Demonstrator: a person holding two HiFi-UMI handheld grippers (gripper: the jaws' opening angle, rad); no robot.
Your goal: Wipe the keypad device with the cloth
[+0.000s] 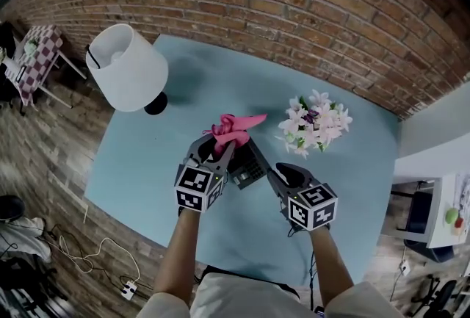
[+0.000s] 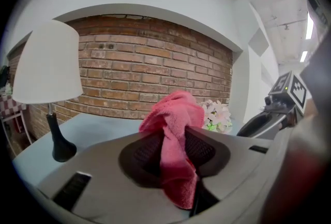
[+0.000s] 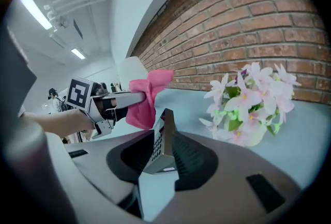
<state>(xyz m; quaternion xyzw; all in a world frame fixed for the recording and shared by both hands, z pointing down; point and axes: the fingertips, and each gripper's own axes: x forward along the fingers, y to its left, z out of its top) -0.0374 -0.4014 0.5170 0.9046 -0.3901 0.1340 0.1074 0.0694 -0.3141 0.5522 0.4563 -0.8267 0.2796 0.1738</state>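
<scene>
My left gripper (image 1: 224, 147) (image 2: 173, 153) is shut on a pink cloth (image 1: 233, 127) (image 2: 173, 135), which bunches above its pads and hangs down between them. The grey keypad device (image 1: 247, 166) (image 3: 160, 140) stands on edge between the jaws of my right gripper (image 1: 268, 173) (image 3: 160, 153). Its back leans on the right pad, and a gap shows between its keys and the left pad, so the jaws stand open around it. In the right gripper view the cloth (image 3: 145, 99) and the left gripper (image 3: 111, 100) hover just beyond the device.
A light blue table (image 1: 183, 89) stands against a brick wall. A white lamp (image 1: 132, 67) (image 2: 49, 62) is at its left, a pot of pale pink flowers (image 1: 314, 122) (image 3: 253, 104) at its right. A cable and power strip (image 1: 128, 287) lie on the floor.
</scene>
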